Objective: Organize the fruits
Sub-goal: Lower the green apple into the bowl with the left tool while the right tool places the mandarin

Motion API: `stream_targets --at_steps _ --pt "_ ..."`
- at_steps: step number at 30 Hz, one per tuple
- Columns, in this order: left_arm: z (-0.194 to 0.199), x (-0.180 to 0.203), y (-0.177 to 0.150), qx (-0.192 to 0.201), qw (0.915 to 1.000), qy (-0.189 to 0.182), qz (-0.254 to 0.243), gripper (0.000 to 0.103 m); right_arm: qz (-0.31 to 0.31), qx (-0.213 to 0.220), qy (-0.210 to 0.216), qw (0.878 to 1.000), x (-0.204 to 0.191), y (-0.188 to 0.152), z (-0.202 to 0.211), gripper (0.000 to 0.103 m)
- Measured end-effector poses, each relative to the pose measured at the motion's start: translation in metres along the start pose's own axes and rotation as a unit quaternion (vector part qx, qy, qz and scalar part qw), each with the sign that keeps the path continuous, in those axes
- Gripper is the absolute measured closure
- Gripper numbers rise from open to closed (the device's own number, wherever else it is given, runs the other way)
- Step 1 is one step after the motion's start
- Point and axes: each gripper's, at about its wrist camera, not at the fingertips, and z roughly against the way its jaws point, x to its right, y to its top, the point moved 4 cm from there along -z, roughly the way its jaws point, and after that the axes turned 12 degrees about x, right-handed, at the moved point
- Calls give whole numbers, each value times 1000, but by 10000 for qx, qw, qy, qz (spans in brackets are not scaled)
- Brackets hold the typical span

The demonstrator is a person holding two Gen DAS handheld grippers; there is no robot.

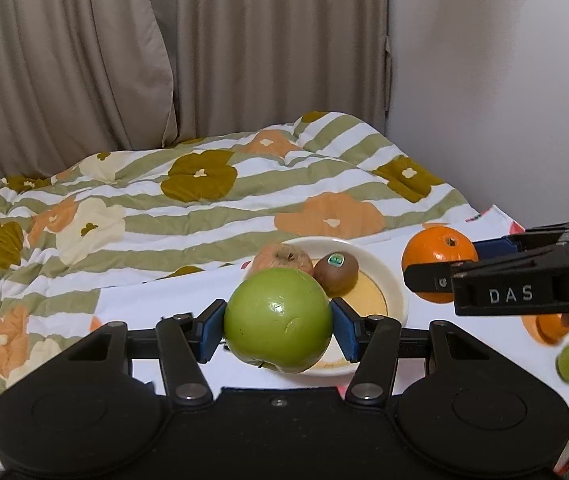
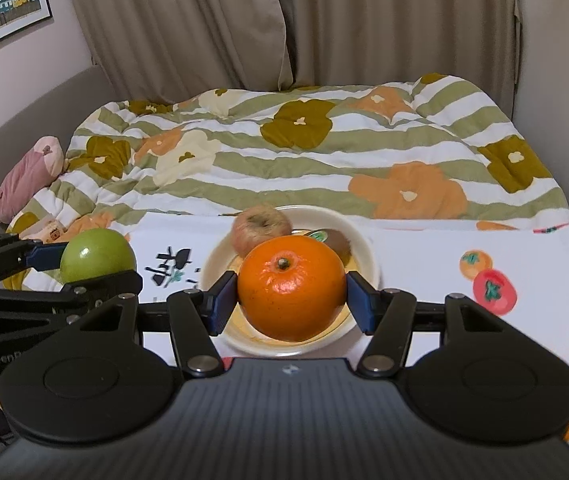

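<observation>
Two grippers each carry a fruit above a bed covered by a floral quilt [image 2: 284, 152] of green stripes with orange and olive flowers; a white fruit-print cloth [image 2: 444, 264] lies over the bed's near edge, and on that cloth, near its middle, sits a cream bowl [image 2: 368, 248]; beige curtains [image 2: 364, 20] hang beyond the far edge. The left gripper [image 1: 278, 322] is clenched on a green apple [image 1: 278, 320], its blue pads [image 1: 214, 330] pressing both sides of the fruit, which hangs in the air just in front of the bowl; the right gripper [image 2: 291, 298] grasps an orange [image 2: 291, 288] the same way, stem upward, held over the bowl's near rim, and in the left wrist view it hangs off the bowl's right side, so the two fruits are side by side and apart. Inside the bowl, at its far side, rest a reddish apple [image 2: 260, 226] and, just beside it, a brown kiwi [image 1: 336, 274] with a green sticker.
</observation>
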Motion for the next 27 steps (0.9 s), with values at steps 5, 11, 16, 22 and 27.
stream_targets --at_steps 5,11,16,22,27 --pt "-34 13 1 -151 9997 188 97 43 121 -150 168 9997 27 1 -28 30" --pt "-75 21 -9 -414 9977 519 147 43 165 -314 403 9986 50 -3 -58 30" --pt "-104 25 -26 -741 9946 696 213 43 264 -414 616 9969 58 -7 -74 30" --pt "-127 35 -46 -1081 9906 827 160 43 311 -482 766 9954 65 -11 -82 30" --pt "-139 45 -53 -1234 9890 816 41 43 262 -552 797 9949 69 -14 -87 30"
